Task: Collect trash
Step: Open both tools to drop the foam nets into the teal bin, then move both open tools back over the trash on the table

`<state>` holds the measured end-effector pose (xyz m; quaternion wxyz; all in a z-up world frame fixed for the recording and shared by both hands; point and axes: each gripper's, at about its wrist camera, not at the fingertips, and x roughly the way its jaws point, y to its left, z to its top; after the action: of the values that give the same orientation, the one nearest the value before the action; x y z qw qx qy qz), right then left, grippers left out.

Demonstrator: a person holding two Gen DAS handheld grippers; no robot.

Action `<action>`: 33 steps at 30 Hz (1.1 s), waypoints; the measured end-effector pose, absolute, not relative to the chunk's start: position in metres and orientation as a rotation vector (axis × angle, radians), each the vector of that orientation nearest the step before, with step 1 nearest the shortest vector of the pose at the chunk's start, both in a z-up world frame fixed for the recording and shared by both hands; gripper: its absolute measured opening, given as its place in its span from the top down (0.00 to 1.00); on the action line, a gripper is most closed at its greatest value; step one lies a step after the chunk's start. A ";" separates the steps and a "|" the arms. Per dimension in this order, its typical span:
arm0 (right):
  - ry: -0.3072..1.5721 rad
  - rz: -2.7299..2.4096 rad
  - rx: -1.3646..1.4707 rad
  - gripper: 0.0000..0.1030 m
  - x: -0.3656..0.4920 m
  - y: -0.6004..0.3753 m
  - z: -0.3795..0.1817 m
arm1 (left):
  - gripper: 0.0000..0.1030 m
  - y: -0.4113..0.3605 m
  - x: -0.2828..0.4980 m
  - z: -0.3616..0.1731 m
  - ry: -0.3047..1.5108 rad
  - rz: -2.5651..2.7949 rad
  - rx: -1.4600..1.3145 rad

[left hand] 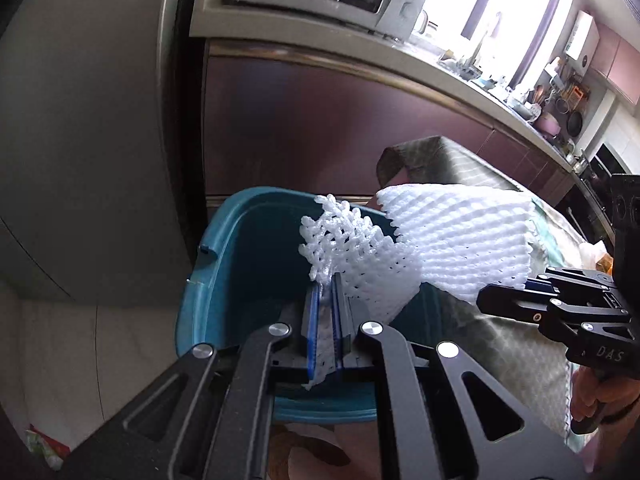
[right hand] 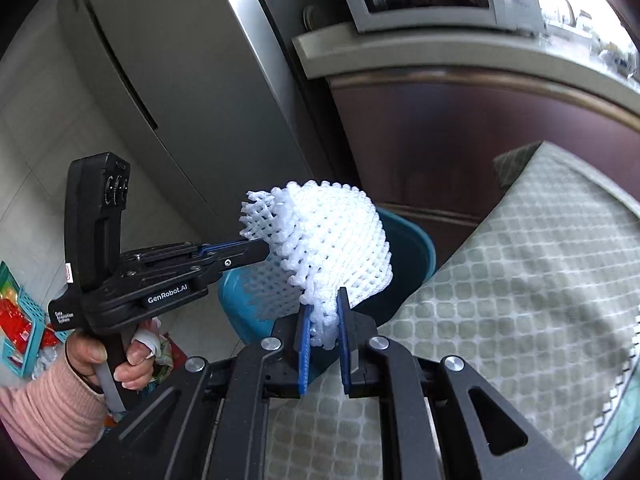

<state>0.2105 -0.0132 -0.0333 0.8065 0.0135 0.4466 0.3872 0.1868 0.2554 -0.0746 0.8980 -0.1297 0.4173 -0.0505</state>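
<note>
Left wrist view: my left gripper [left hand: 327, 292] and right gripper [right hand: 325, 312] each pinch white foam netting [left hand: 360, 256] above the teal bin [left hand: 240, 240].

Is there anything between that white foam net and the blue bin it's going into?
Nothing visible. Both the left gripper and the right gripper pinch the foam net right at the open mouth of the bin; the table is beside it.
</note>
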 end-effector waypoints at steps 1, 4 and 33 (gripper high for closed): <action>0.970 0.828 0.031 0.89 0.214 -0.010 -0.036 | 0.93 0.256 0.191 -0.079 0.874 -0.099 -0.268; 0.989 0.803 0.018 0.83 0.220 -0.001 -0.041 | 0.90 0.254 0.201 -0.091 0.902 -0.084 -0.267; 0.688 0.669 0.092 0.56 0.072 -0.187 0.020 | 0.68 0.112 0.126 -0.018 0.658 -0.457 -0.154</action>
<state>0.0720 -0.1869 0.0200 0.8861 0.0442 0.3308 0.3215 0.1260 0.1118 -0.0179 0.9179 -0.0747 0.3200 -0.2224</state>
